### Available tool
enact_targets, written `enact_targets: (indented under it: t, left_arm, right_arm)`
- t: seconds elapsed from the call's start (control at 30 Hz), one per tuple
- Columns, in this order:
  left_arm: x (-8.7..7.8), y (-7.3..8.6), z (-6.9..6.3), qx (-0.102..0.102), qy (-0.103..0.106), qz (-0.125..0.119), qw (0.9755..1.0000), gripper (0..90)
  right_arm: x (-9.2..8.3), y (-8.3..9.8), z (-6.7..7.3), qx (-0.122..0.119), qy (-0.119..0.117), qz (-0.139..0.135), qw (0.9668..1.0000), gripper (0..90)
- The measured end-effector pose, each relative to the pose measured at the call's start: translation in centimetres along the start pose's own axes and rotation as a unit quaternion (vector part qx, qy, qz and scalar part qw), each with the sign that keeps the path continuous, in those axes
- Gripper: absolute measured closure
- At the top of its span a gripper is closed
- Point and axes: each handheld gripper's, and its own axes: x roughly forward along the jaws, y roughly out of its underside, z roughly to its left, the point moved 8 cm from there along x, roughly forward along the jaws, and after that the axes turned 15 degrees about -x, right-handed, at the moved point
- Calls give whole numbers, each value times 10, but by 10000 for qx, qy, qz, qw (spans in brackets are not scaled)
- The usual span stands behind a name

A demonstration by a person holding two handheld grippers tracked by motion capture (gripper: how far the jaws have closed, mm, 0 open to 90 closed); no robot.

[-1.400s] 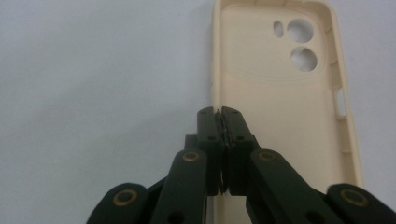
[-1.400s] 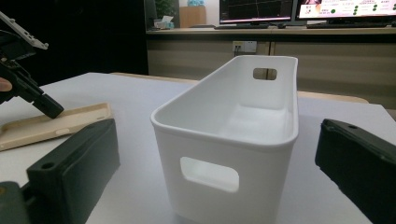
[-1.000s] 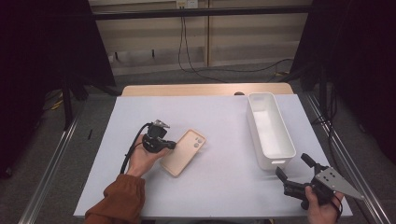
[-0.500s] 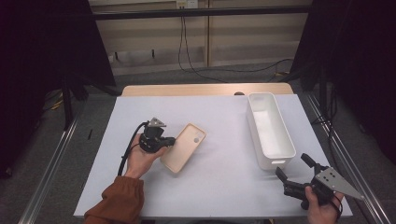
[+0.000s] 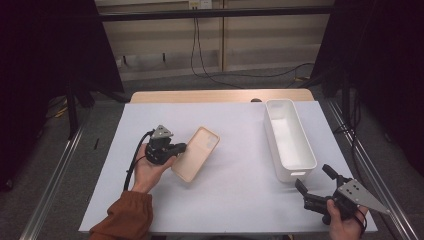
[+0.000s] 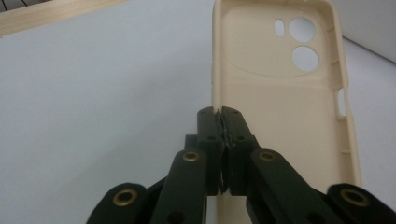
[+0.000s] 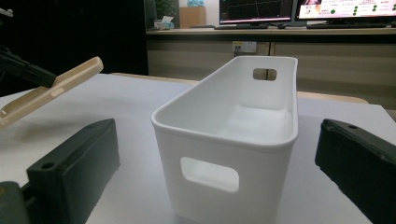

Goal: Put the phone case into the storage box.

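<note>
- High view: I have the left claw [image 5: 176,148] pinched on the long side wall of the cream phone case [image 5: 196,153], which sits left of centre over the white counter [image 5: 235,200]. The case's far end tilts toward one o'clock, so it looks raised off the sheet rather than lying flat. The white bin [image 5: 289,140] stands well apart at three o'clock from the case, open side up, likely the drop spot. My right claw [image 5: 314,186] waits at the counter's five o'clock corner, jaws apart, holding nothing.
- Left gripper view: the jaws stand together on the thin edge of the phone case [image 6: 285,93]; gripping the rim suits a shell too wide to span. Its hollow side faces me, camera holes at the far end.
- Right gripper view: the jaws stand wide either side of the white bin [image 7: 233,135], aimed along its length, I judge to steady it. The phone case [image 7: 46,91] hangs tilted at ten o'clock, clear of the counter.
</note>
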Motion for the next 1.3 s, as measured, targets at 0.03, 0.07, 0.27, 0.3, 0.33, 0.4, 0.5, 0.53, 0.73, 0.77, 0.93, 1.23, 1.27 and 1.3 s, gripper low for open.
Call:
enact_targets:
  t: [0.03,0.07,0.27,0.3,0.33,0.4,0.5,0.53,0.73,0.77,0.93,1.23,1.27,1.3]
  left_arm:
    - [-1,-1,1,-7,-18,-65,10000,877]
    - [-2,-1,2,-2,-33,-108,9999,876]
    - [-8,-4,2,-25,47,-384,9992,876]
    - [-9,-4,2,-28,40,-413,9991,876]
    - [-10,-5,1,-38,68,-473,9989,877]
    - [-13,-6,0,-29,90,-580,9983,876]
    - [-18,-8,-2,-103,177,-743,9970,876]
    - [-19,-9,-3,-78,177,-816,9965,876]
    - [-25,-7,-6,-97,212,-984,9949,877]
    - [-27,-7,-6,-88,220,-1009,9946,876]
    - [-39,-7,-10,-131,284,-1206,9922,877]
    - [-51,6,-12,-226,348,-1400,9893,876]
    - [-50,7,-14,-252,406,-1398,9890,876]
    - [-50,7,-14,-235,418,-1406,9889,876]
  right_arm:
    - [0,0,0,3,-1,2,10000,0]
    - [0,0,0,-1,-2,3,10000,0]
    - [0,0,0,5,-1,-1,10000,0]
    - [0,0,0,0,-3,-1,10000,0]
    - [0,0,0,1,-3,-1,10000,0]
    - [0,0,0,9,-3,-2,10000,0]
    - [0,0,0,26,13,-2,10000,0]
    - [0,0,-1,36,18,-7,10000,0]
    - [0,0,-1,45,2,-5,10000,0]
    - [0,0,-1,53,3,-15,10000,0]
    - [0,0,-1,54,3,-13,10000,0]
    - [2,-3,2,13,-87,0,10000,0]
    - [3,-3,2,12,-92,-7,10000,0]
    - [3,-4,2,3,-100,-12,9999,0]
